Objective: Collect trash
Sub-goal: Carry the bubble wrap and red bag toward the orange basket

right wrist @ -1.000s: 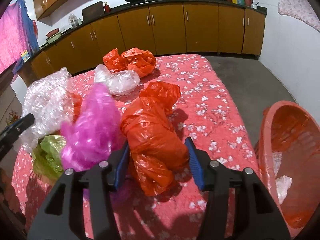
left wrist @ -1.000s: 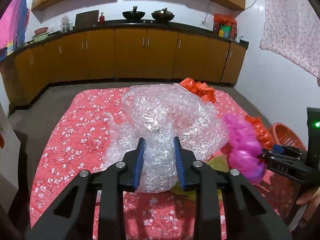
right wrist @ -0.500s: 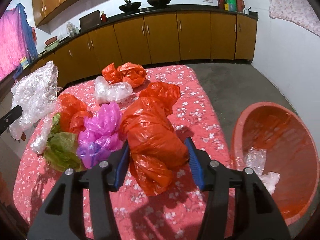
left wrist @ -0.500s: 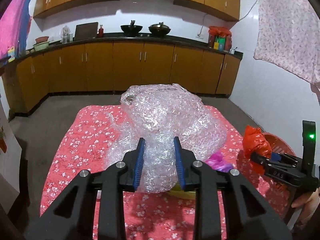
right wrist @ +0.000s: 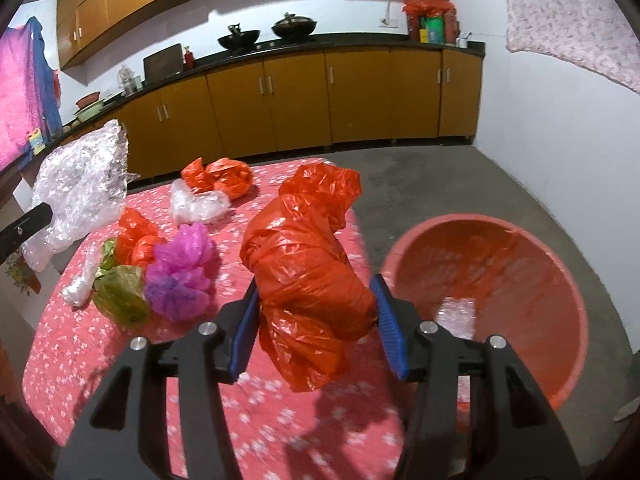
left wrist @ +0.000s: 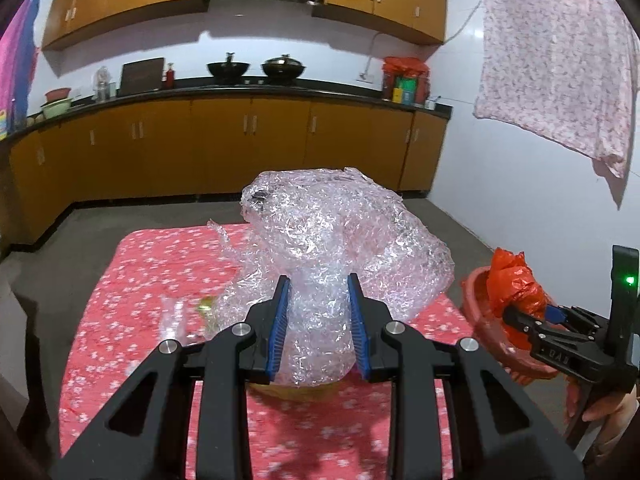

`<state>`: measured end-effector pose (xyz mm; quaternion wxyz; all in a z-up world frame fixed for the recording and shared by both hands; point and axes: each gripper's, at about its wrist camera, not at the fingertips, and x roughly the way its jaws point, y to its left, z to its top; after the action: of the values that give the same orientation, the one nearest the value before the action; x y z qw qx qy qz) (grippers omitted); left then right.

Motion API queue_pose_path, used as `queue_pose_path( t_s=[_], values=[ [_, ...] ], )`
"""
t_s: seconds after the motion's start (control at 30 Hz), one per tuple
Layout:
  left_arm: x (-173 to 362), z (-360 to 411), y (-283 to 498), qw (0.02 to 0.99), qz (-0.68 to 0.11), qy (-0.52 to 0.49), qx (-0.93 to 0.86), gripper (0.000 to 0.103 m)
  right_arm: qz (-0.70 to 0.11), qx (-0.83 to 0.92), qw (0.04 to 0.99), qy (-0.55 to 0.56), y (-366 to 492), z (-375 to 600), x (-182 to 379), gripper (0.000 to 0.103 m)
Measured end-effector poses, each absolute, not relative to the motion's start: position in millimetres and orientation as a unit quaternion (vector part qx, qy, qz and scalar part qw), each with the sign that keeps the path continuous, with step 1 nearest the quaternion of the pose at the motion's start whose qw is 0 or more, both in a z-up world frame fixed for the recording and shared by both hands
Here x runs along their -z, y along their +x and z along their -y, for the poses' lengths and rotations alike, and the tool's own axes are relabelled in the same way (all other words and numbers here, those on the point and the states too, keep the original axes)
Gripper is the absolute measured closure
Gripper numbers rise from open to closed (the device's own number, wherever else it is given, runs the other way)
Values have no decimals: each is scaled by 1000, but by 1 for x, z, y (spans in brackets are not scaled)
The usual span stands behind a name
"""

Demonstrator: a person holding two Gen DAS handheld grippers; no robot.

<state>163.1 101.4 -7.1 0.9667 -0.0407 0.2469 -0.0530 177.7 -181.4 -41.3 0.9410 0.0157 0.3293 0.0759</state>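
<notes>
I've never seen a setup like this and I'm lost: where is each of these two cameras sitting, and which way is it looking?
Left wrist view: sits on the left gripper, looking along its fingers over the table toward the kitchen cabinets; it is shut on the bubble wrap, and the person's hand shows at lower right.
Right wrist view: sits on the right gripper, shut on an orange bag, facing the table and the red tub.
Shared: both bundles, the tub, the table, the cabinets.

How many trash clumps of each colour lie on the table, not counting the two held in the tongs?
orange clumps: 2
clear clumps: 2
pink-purple clump: 1
green clump: 1
Total: 6
</notes>
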Motion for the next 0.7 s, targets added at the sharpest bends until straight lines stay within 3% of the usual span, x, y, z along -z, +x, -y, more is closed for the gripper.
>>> queue_pose_path(
  t_s=[0.7],
  values=[
    [30,36,202,942,-279,-17,185,74,-319,35,946,56,152,290,47,50]
  ],
)
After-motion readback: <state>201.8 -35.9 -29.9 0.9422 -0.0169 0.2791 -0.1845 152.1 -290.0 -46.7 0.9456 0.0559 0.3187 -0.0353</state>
